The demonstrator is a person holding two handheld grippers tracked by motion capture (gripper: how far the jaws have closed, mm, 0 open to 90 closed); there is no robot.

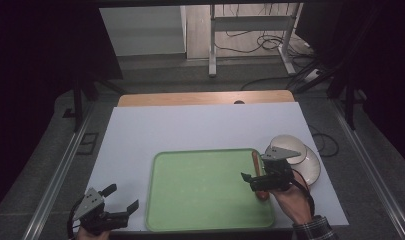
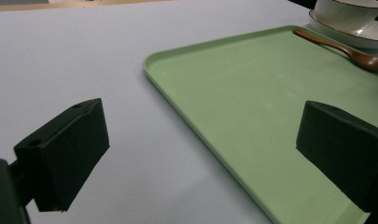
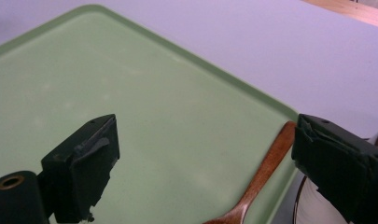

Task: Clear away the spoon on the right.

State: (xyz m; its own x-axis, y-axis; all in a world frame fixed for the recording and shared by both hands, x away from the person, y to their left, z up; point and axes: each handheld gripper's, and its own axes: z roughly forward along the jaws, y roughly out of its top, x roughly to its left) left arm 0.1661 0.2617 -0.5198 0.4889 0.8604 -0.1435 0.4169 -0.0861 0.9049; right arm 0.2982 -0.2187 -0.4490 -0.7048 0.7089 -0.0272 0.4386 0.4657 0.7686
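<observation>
The wooden spoon [image 1: 258, 175] lies at the right edge of the green tray [image 1: 205, 190], right of centre in the high view, its handle running up toward the tray's upper right corner and its bowl toward the lower right. In the right gripper view the spoon sits lower right of the frame, along the tray rim. The right gripper [image 1: 255, 183] hovers over it with jaws wide apart and nothing between the pads (the spoon looks set down, not held). To finish this step well, I judge the gripper should lift straight clear, so a jaw does not drag the handle off the rim. Just beyond the tray's right edge stand a white bowl [image 1: 288, 148] and a plate [image 1: 310, 167], close enough to be knocked. The left gripper [image 1: 121, 198], lower left of the high view, rests wide open over the white table [image 1: 190, 125].
</observation>
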